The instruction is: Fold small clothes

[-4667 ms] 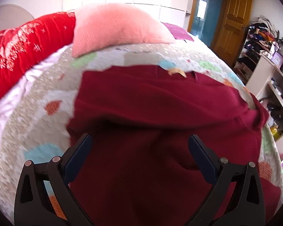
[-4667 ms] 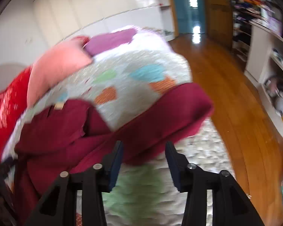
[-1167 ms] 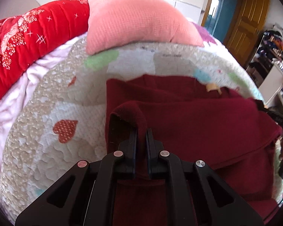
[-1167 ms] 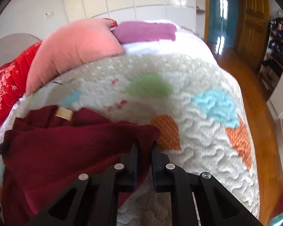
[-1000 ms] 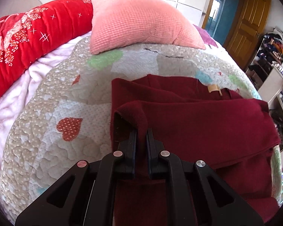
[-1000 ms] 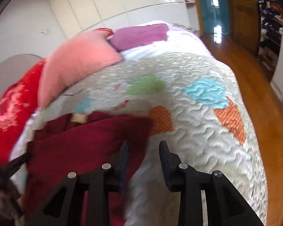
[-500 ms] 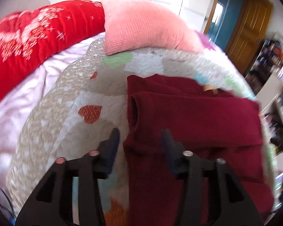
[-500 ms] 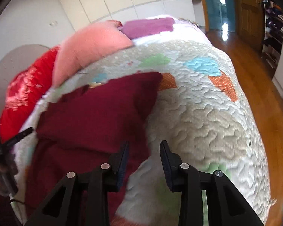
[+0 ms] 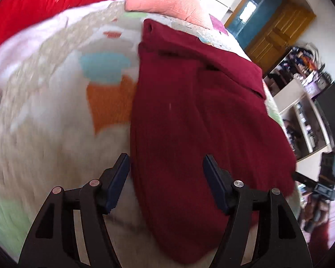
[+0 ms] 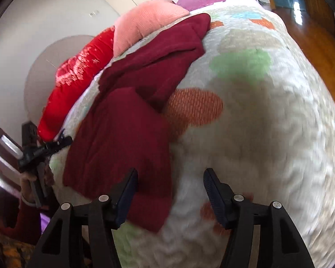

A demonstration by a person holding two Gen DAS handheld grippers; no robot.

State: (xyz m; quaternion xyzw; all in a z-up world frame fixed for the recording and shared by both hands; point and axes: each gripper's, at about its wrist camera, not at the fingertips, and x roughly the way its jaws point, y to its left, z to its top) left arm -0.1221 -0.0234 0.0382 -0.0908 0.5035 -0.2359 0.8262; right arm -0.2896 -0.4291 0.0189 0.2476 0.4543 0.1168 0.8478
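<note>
— Both tongs are spread and pinch nothing: the left gripper [image 9: 166,174] hangs over the near end of the dark red garment [image 9: 196,116], the right gripper [image 10: 170,188] over its near right corner

— Where does the garment lie?

— On the quilt [image 10: 268,122], partly folded, its far end beside the pink pillow [image 10: 145,24]

— How will it handle?

— Soft and light, I judge, and it will sag. Take the near hem corners, one each

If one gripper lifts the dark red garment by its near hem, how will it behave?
The dark red garment will probably drape and sag, since it already lies in soft folds on the quilt. Its folded-over top layer may slide open. The thick knit looks grippy, so it is unlikely to slip from the fingers.
</note>
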